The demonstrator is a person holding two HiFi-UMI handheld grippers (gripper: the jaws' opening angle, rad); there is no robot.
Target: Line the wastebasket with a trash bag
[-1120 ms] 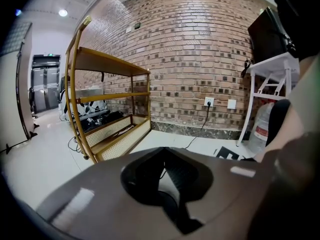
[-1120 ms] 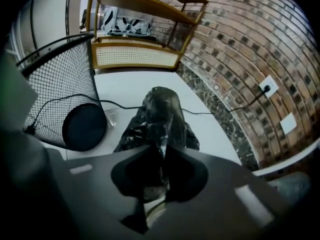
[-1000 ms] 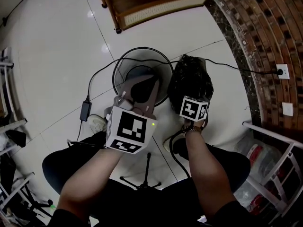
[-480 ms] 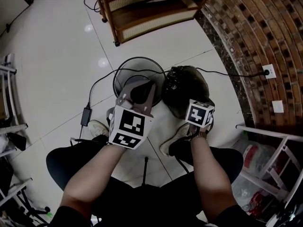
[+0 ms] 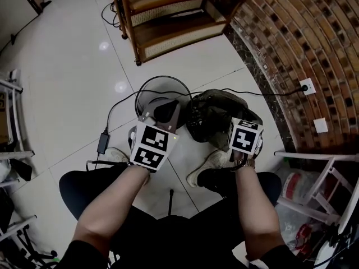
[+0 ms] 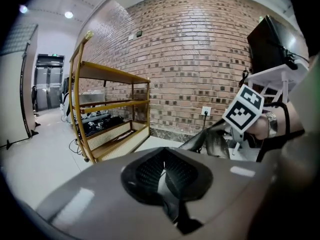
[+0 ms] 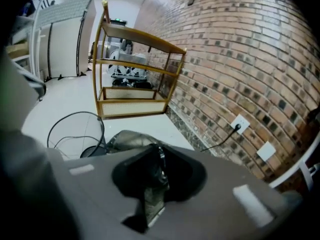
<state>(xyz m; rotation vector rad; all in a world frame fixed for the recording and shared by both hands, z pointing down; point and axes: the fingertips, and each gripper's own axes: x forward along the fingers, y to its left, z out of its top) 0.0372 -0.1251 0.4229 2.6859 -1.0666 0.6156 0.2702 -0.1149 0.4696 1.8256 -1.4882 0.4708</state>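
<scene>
- Wooden shelf unit with cane-panelled trays (image 5: 168, 15): stands beside red-brown brick wall (image 5: 303, 38).
- White wall socket (image 5: 306, 86): black plug inserted.
- Black power adapter (image 5: 101, 142): lies on white tiled floor (image 5: 67, 66).

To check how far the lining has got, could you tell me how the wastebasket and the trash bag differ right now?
The wastebasket is a rigid, round wire-mesh shell standing open on the floor; the trash bag is limp, crumpled film. The wastebasket stands unlined; the trash bag is bunched beside it, not in it, pinched in the right gripper. Both are dark.
</scene>
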